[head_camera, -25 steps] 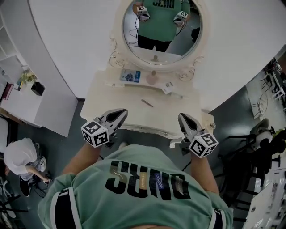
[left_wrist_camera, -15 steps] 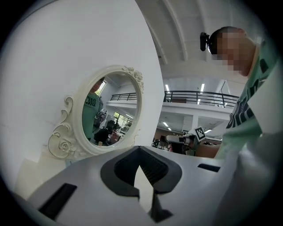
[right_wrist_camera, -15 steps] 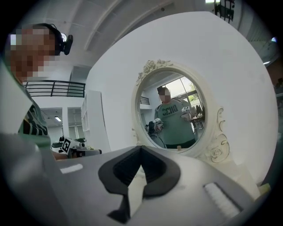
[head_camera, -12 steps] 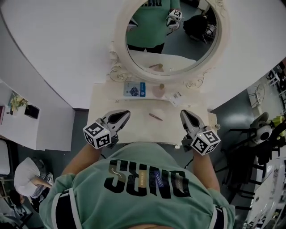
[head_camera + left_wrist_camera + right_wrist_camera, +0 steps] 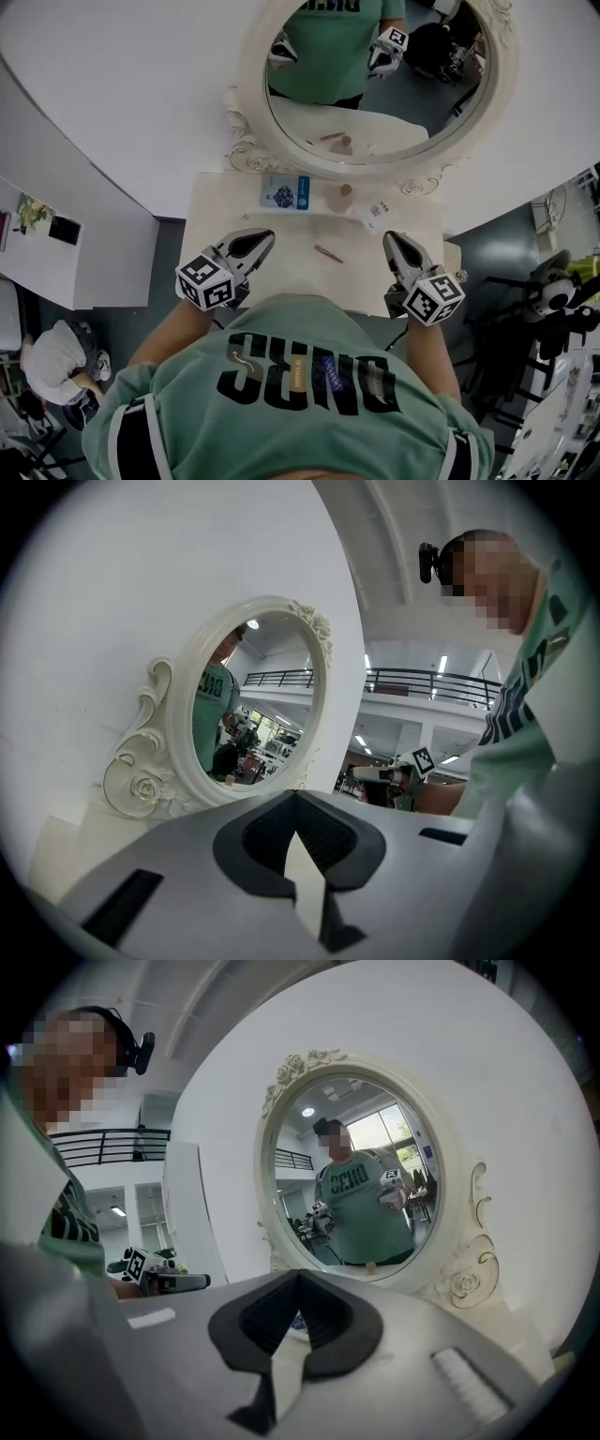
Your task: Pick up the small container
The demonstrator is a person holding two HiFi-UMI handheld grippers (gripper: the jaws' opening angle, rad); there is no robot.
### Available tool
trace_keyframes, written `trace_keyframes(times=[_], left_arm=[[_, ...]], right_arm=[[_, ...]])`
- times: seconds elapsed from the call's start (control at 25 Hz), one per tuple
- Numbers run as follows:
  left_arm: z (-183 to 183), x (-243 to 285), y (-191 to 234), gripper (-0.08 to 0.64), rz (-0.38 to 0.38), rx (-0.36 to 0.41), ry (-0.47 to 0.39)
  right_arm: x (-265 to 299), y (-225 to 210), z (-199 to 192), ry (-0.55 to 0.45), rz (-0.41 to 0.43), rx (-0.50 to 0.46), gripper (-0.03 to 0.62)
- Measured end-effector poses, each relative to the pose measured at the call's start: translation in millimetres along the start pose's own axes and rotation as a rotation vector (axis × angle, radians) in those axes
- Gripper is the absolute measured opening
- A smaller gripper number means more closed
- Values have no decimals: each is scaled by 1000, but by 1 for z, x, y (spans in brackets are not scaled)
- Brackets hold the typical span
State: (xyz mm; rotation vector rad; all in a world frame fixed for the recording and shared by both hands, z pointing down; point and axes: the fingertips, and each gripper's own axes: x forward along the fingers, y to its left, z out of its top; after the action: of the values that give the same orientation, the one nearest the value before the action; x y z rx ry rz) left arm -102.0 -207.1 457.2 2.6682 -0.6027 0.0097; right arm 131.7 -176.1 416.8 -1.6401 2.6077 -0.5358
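Observation:
The small container, a pale pink jar, stands at the back of the white vanity table, just under the oval mirror. My left gripper hovers over the table's front left part and is shut with nothing in it. My right gripper is over the front right part, also shut and empty. The jar lies ahead of both, between them and well apart from each. In the left gripper view my left gripper points level at the mirror frame; my right gripper faces the mirror.
A blue and white box lies left of the jar, and a white tagged packet lies to its right. A thin brown stick lies mid-table between the grippers. The wall and mirror close off the back. A person crouches on the floor at lower left.
The table and mirror have come nearer in the head view. Both grippers have moved forward from its front edge to over its top, and both stayed shut.

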Motion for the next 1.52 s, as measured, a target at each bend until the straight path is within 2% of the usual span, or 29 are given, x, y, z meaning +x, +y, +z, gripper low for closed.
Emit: trace_keyframes(times=[0.24,0.48,0.6,0.76,1.12,1.2,1.24,1.52], left_arm=[[-6,49,-5,3,110,4,-7],[-11,95,-22,3,234,-18,-43],[-14,103,-25,3,261,-21,-36],[-18,104,-20,3,251,-15,-19],[-22,102,0,3,174,-15,18],[-22,102,1,3,167,-16,19],[-23,102,2,4,165,-16,20],[-27,106,18,4,170,-24,17]], right_arm=[[12,-54,-5,52,100,-20,11],[16,-97,-7,87,212,-139,11],[25,-103,-11,93,240,-158,11],[35,-100,-14,89,237,-179,11],[45,-86,-21,82,179,-181,14],[48,-82,-21,83,188,-184,105],[50,-81,-22,85,189,-189,121],[80,-80,-38,119,197,-236,158]])
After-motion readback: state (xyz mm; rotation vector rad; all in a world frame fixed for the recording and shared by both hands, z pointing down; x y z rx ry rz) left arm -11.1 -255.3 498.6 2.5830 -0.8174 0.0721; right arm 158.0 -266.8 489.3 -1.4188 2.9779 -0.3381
